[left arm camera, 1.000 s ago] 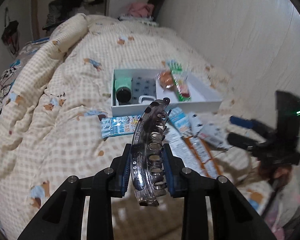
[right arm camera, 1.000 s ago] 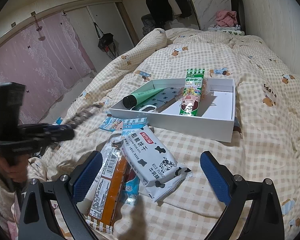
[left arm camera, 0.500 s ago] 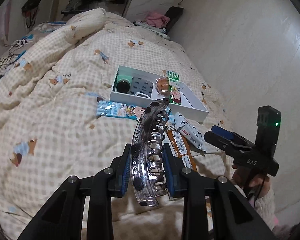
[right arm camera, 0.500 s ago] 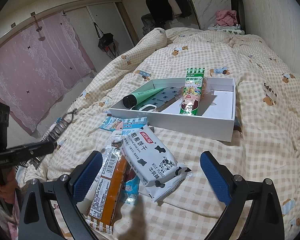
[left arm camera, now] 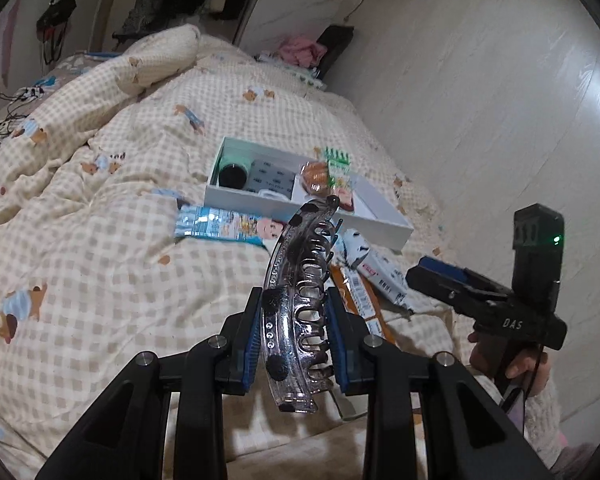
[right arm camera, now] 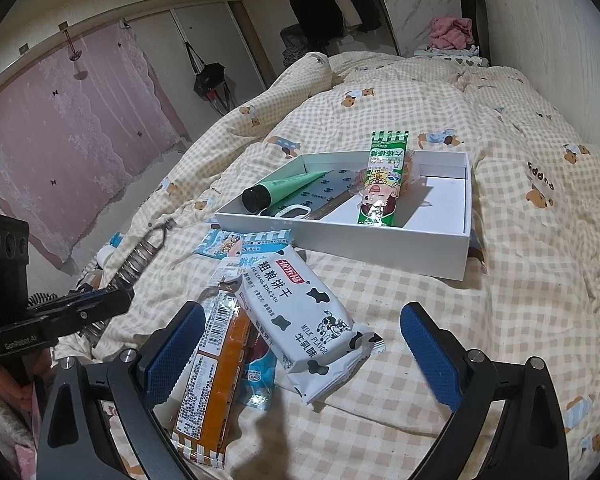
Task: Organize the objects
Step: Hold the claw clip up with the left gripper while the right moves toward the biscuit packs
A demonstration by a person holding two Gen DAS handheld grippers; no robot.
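A smoky translucent hair claw clip (left arm camera: 300,280) stands between the blue pads of my left gripper (left arm camera: 296,332), which is shut on it above the checked quilt. In the right wrist view the same clip (right arm camera: 140,256) juts from the left gripper (right arm camera: 112,304) at the far left. My right gripper (right arm camera: 296,320) hangs open over a white milk-biscuit pack (right arm camera: 304,320), with an orange pack (right arm camera: 216,368) beside it. Beyond them sits a white box (right arm camera: 380,248) holding a green tube (right arm camera: 288,188), a phone case (right arm camera: 320,196) and a green snack stick (right arm camera: 384,180).
A blue snack pack (right arm camera: 236,244) lies in front of the box. The bed's quilt (left arm camera: 100,240) stretches wide to the left, and a pale wall (left arm camera: 500,120) runs along the right. A hand (left arm camera: 516,364) holds the right gripper (left arm camera: 440,276) near the bed's corner.
My left gripper has sunk a little and rolled, still holding the clip, so the box has shifted in its view. The right gripper has stayed still and open.
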